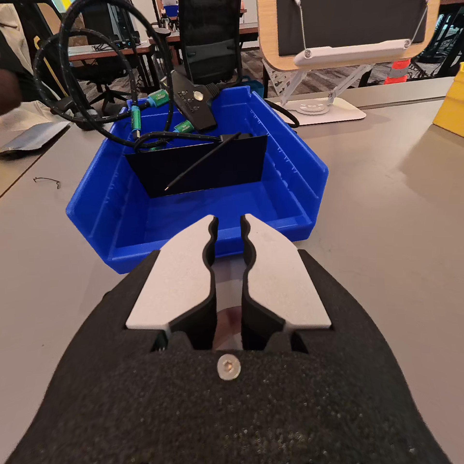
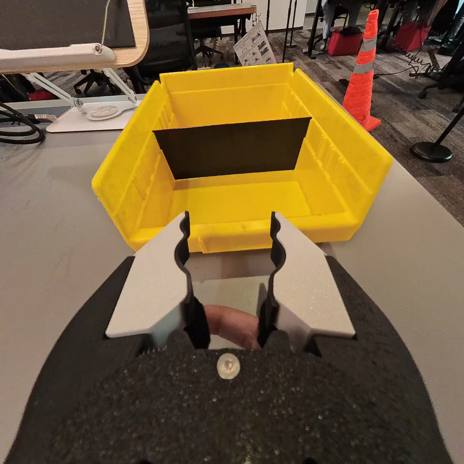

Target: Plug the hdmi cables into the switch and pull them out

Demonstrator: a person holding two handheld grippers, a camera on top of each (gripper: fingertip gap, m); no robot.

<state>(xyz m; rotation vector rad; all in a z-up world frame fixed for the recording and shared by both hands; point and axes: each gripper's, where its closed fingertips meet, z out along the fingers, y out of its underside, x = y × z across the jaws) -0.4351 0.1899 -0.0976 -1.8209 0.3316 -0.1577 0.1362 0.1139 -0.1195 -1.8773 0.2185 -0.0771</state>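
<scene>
In the left wrist view we see braided black cables (image 1: pixel 125 65) looping through the upper left of the frame, their ribbed green plug sleeves (image 1: pixel 135 118) hanging into the far compartment of a glossy blue plastic bin (image 1: pixel 296 180). Just right of them, the flat black switch (image 1: pixel 194 105) with a round silver button leans tilted on the bin's back wall. A matte black divider (image 1: pixel 200 165) crosses the bin, a thin black wire draped over it. At lower centre our left tool (image 1: pixel 229 219) hovers over the bin's front lip, its grey wedge-shaped fingers with wavy black pads only narrowly apart and gripping nothing. The smooth grey worktop (image 1: pixel 376 200) fills the right side.

In the right wrist view, a thick black cable (image 2: pixel 22 130) lies at centre left on the worktop. Our right tool (image 2: pixel 229 218) sits at lower centre, fingers spread wide and empty, before a yellow plastic bin (image 2: pixel 364 160) with ribbed inner walls and a black divider (image 2: pixel 231 148). An orange cone (image 2: pixel 361 75) stands on the carpet at upper right.
</scene>
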